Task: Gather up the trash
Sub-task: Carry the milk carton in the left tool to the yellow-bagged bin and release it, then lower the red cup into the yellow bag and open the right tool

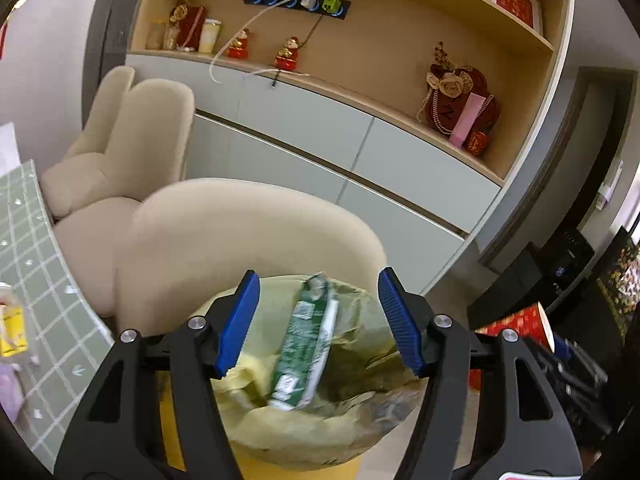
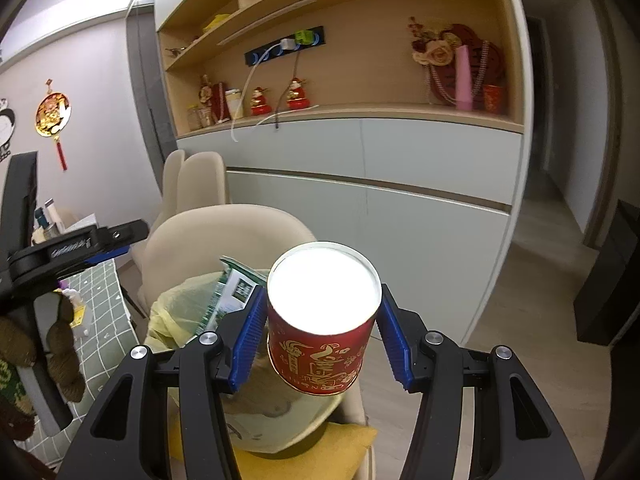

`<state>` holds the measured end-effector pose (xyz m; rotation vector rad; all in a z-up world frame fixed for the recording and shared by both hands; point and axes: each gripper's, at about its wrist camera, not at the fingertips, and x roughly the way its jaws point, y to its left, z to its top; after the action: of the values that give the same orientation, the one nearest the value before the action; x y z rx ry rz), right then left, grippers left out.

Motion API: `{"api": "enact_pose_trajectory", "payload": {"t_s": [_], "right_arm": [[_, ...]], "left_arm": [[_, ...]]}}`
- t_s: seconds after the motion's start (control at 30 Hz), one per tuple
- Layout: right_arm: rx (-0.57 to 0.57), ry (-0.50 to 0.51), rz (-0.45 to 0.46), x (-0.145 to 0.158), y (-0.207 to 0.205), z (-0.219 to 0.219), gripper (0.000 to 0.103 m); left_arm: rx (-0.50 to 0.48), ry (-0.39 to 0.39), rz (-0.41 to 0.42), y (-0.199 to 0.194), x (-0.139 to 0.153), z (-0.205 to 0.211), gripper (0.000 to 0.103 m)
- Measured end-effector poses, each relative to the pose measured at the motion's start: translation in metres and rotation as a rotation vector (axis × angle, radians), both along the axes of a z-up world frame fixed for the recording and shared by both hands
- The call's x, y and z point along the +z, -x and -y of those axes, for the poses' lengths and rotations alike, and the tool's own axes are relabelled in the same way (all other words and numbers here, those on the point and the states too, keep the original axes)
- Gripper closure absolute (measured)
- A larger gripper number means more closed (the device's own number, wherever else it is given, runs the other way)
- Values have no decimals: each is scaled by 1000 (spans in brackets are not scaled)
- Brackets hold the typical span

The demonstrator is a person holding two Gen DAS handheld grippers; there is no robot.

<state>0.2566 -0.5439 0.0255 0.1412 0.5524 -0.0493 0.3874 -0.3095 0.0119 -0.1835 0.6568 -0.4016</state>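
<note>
In the left wrist view my left gripper (image 1: 319,274) is open above a bin lined with a yellow bag (image 1: 352,420). A green and white wrapper (image 1: 306,344) stands tilted in the bin's mouth between the blue pads (image 1: 238,324), clear of both. In the right wrist view my right gripper (image 2: 322,290) is shut on a red paper cup (image 2: 320,356) with gold print, upright, its white inside showing. The cup hangs just right of the bin liner (image 2: 176,308) and the wrapper (image 2: 232,292). The same cup (image 1: 520,324) shows at the right edge of the left view.
A beige chair (image 1: 248,232) stands right behind the bin, another beige chair (image 1: 132,132) further back. A table with a green checked cloth (image 1: 44,264) lies to the left. A grey cabinet with wooden shelves (image 2: 400,184) fills the back wall. A yellow cushion (image 2: 320,444) lies below.
</note>
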Motion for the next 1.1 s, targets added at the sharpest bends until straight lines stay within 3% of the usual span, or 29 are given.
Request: {"api": "enact_pose_trajectory", "payload": {"t_s": [0.17, 0.4, 0.53, 0.67, 0.73, 0.83, 1.1], "right_arm": [[74, 5, 2, 2, -27, -23, 51], [172, 15, -23, 1, -77, -50, 51], [211, -6, -74, -12, -105, -67, 51], [233, 43, -191, -39, -125, -88, 51], [253, 29, -244, -53, -129, -94, 50], [266, 3, -271, -65, -128, -97, 33], [289, 66, -205, -50, -112, -107, 32]], "left_arm": [[53, -59, -7, 13, 0, -31, 43], [148, -67, -32, 32, -1, -82, 42], [186, -72, -45, 43, 0, -108, 42], [216, -75, -57, 51, -2, -127, 41], [229, -79, -71, 56, -6, -138, 40], [259, -80, -90, 62, -10, -151, 40], [346, -101, -140, 74, -23, -177, 40]]}}
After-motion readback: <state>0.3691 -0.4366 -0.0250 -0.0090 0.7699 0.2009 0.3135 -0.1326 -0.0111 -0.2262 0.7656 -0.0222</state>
